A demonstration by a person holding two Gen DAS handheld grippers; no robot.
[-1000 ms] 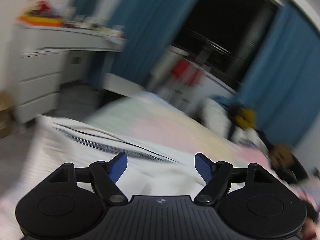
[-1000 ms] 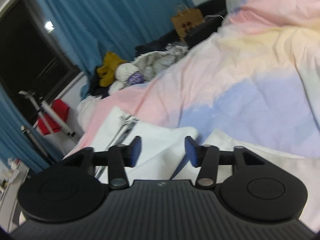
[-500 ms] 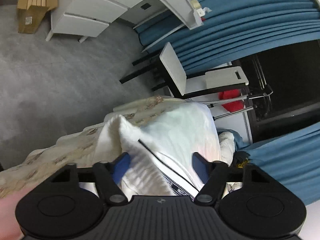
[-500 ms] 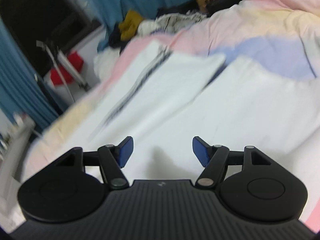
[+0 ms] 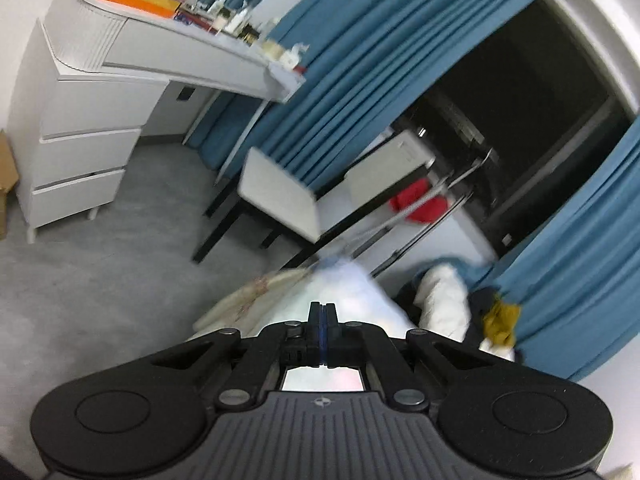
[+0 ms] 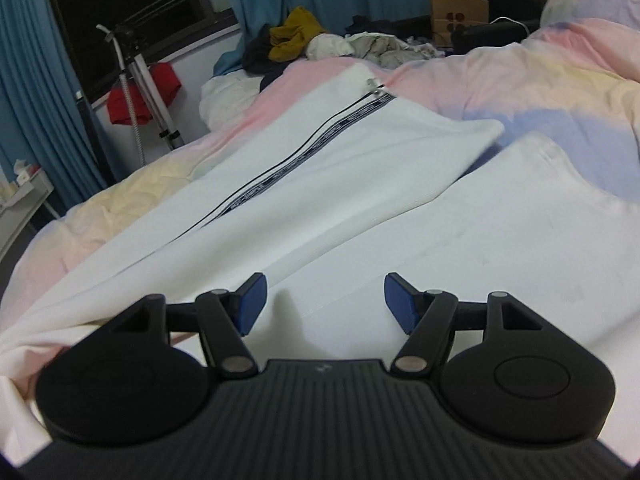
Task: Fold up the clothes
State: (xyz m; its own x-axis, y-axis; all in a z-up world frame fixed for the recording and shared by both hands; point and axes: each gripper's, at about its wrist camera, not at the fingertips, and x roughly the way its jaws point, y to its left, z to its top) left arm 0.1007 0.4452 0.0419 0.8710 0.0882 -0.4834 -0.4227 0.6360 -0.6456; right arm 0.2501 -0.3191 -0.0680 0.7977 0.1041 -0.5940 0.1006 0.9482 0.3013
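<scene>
A white garment [image 6: 320, 168] with a dark striped band [image 6: 304, 152] lies spread on the pastel duvet [image 6: 540, 80]. One white part [image 6: 500, 232] overlaps it on the right. My right gripper [image 6: 324, 304] hovers low over the overlap, open, with only flat cloth beneath its blue pads. In the left wrist view my left gripper [image 5: 320, 312] has its pads pressed together at the bed's edge. The white garment [image 5: 348, 288] runs straight up to its tips, so it looks pinched there. The pinch point itself is hidden.
A heap of clothes [image 6: 320, 40] and a paper bag [image 6: 460, 12] sit at the bed's far side. A tripod [image 6: 140, 76] with a red cloth [image 6: 144, 92] stands by the window. Beyond the bed edge are a white chair [image 5: 280, 196], a white dresser [image 5: 88, 120] and grey floor.
My left gripper closed from wide open onto the raised white cloth edge and swung its view up toward the chair and window. My right gripper moved over the garment and opened a little wider.
</scene>
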